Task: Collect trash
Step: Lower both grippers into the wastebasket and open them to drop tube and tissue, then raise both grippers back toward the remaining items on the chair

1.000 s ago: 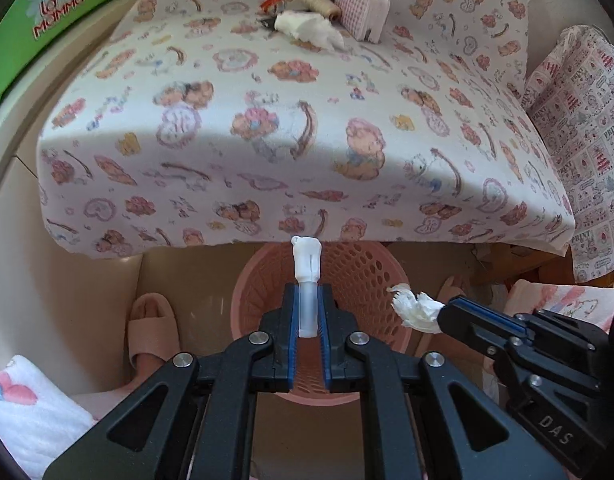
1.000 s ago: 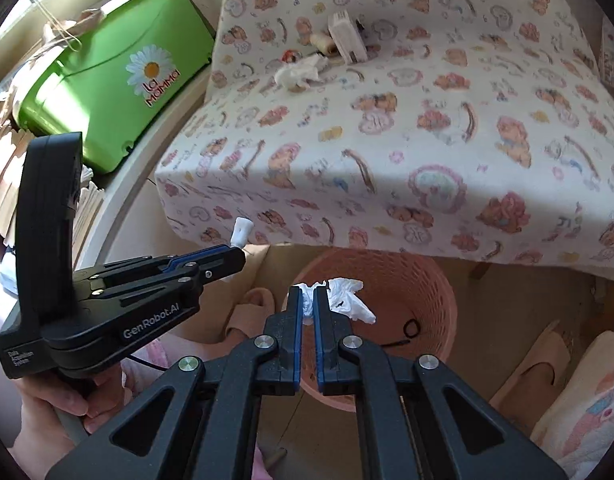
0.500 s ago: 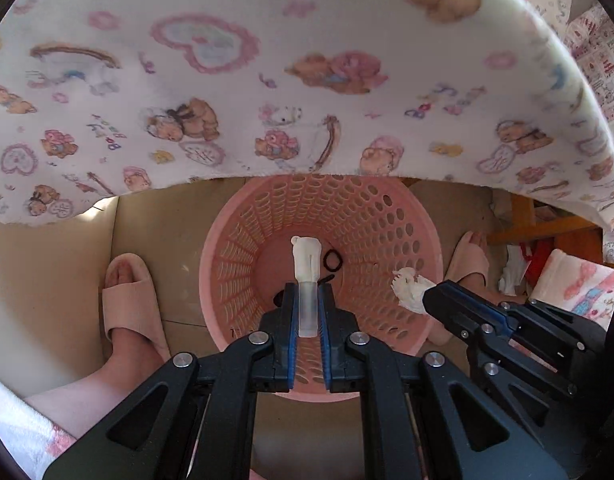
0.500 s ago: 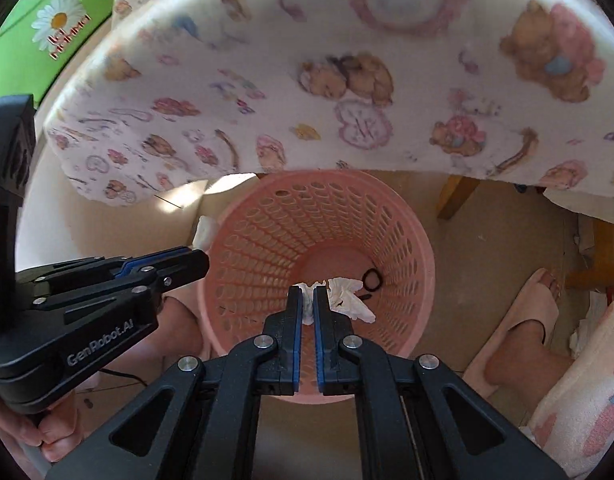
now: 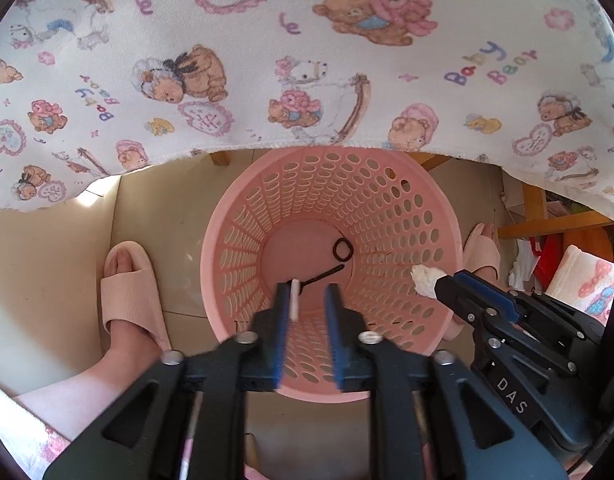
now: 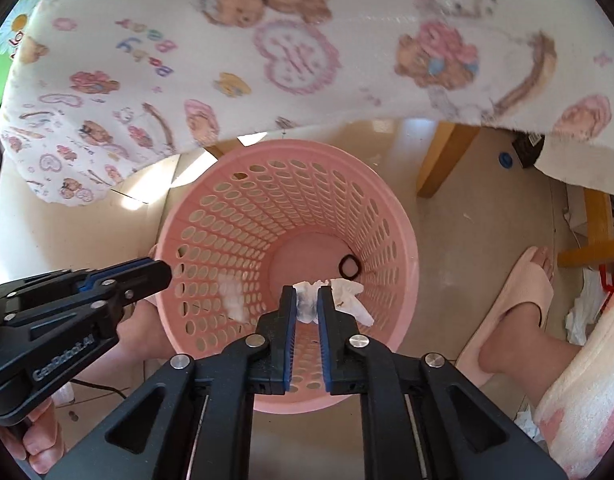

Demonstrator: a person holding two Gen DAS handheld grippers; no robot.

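Both grippers hang over a pink perforated basket point(image 5: 243, 264) on the floor, also in the right wrist view point(image 6: 211, 216). My left gripper point(image 5: 307, 304) has its jaws apart; a white stick-like scrap point(image 5: 294, 300) lies against the left finger, slipping down. My right gripper point(image 6: 307, 304) is shut on a crumpled white tissue point(image 6: 347, 296), which also shows at its tip in the left wrist view point(image 5: 425, 280). A blurred white scrap point(image 6: 233, 296) shows inside the basket. A black hair tie point(image 5: 342, 249) lies on the basket floor.
A bear-print cloth point(image 5: 307, 60) over a table overhangs the basket's far rim. The person's feet in pink slippers point(image 5: 131, 292) stand on either side of the basket point(image 6: 519, 300). Wooden table legs point(image 6: 443, 156) stand behind. A towel point(image 6: 587, 380) is at the right.
Both grippers dropped from table height to just over the basket. My left gripper's jaws opened and the white scrap slid down. My right gripper still grips the tissue.
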